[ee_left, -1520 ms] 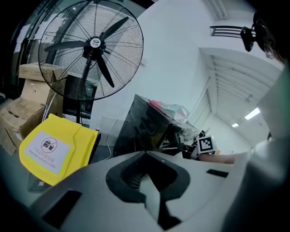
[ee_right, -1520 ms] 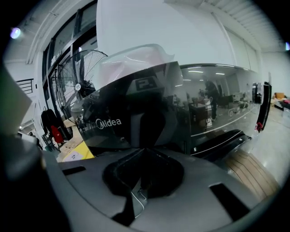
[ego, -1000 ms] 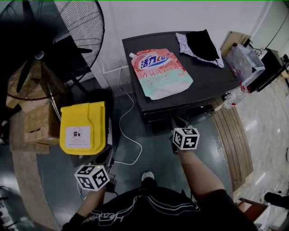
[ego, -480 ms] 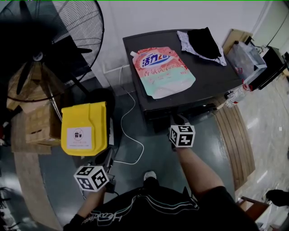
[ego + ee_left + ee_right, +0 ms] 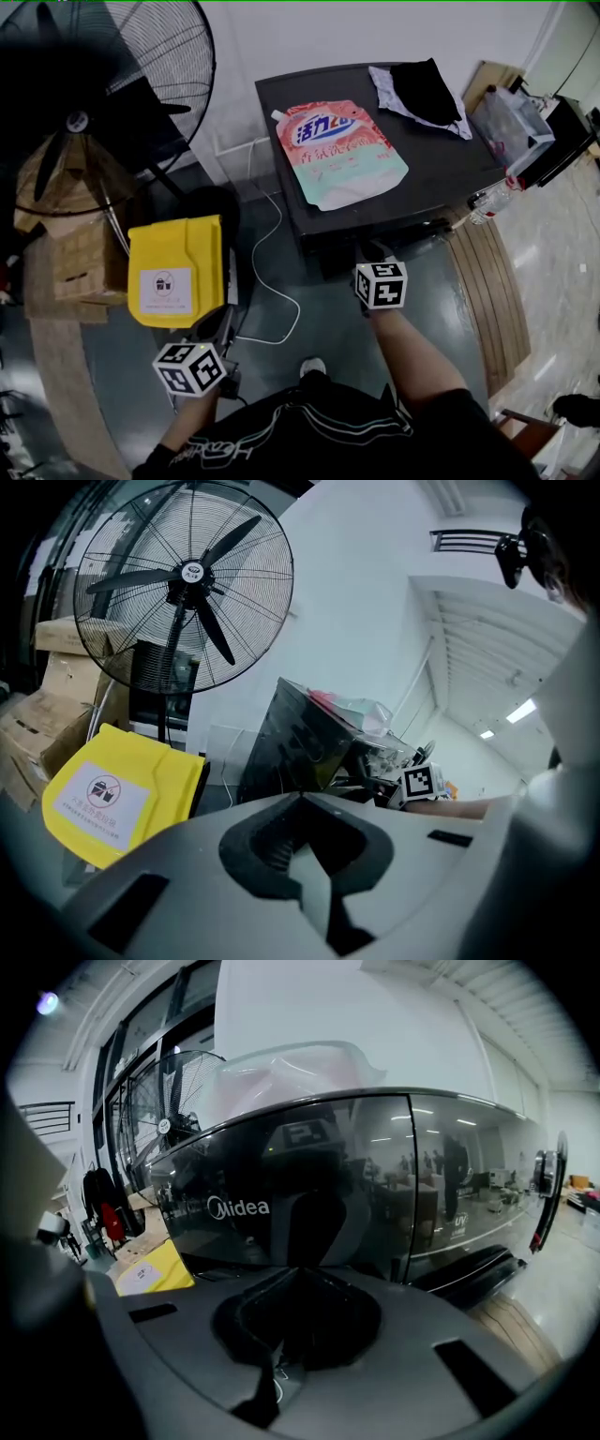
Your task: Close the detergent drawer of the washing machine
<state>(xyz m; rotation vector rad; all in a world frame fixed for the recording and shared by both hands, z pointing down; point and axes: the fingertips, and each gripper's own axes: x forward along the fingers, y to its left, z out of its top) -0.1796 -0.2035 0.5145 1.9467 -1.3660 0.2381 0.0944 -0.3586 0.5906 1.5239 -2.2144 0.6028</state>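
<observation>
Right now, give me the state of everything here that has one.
left gripper: shut, empty.
right gripper: shut, empty, close to the washing machine front.
detergent drawer: looks flush with the front, closed.
fan: blades still.
detergent pouch: lying flat on the washing machine.

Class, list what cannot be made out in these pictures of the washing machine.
- Detergent drawer, head view: hidden under the top edge of the washing machine and behind the right gripper.
- Right gripper view: dark reflections hide whether its shut jaws touch the front panel.
- Small print on the detergent pouch, head view: too small.
</observation>
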